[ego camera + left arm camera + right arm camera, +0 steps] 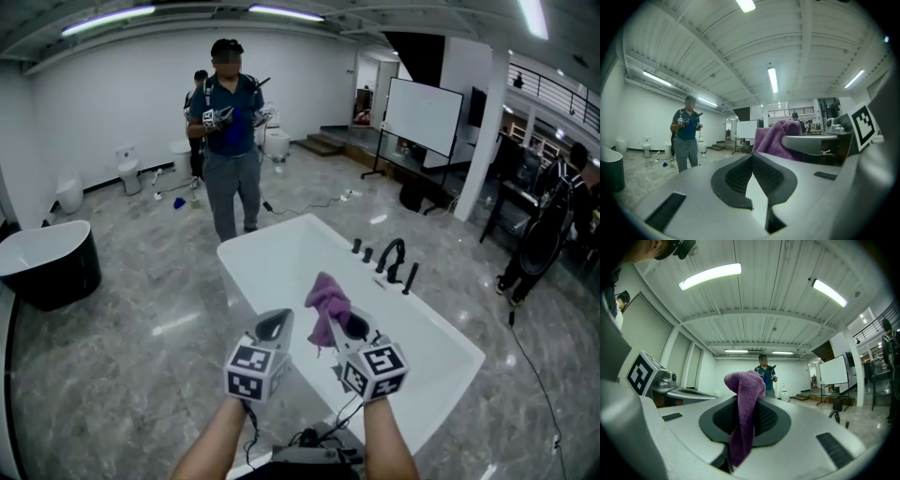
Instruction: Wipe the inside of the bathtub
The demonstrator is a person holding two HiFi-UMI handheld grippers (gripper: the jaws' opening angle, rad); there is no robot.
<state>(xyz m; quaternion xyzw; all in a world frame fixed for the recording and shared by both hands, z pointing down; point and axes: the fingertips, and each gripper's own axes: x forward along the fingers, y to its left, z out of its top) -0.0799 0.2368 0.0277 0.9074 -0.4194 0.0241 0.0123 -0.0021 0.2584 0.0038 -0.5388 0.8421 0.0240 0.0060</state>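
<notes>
The white bathtub [281, 253] lies in front of me, its black faucet [392, 258] on the right rim. Both grippers hover above its near end. My right gripper [339, 323] is shut on a purple cloth [327, 302], which bunches above the jaws and hangs between them in the right gripper view [744, 413]. My left gripper [275, 326] sits just left of it, jaws shut with nothing between them [752, 158]. In the left gripper view the purple cloth [776, 136] shows close on the right.
A person [228, 141] in a dark top stands past the tub's far end, holding grippers. A black-sided tub [47, 262] stands at the left. A whiteboard [424, 116] and another person [553, 225] are at the right. Cables cross the marble floor.
</notes>
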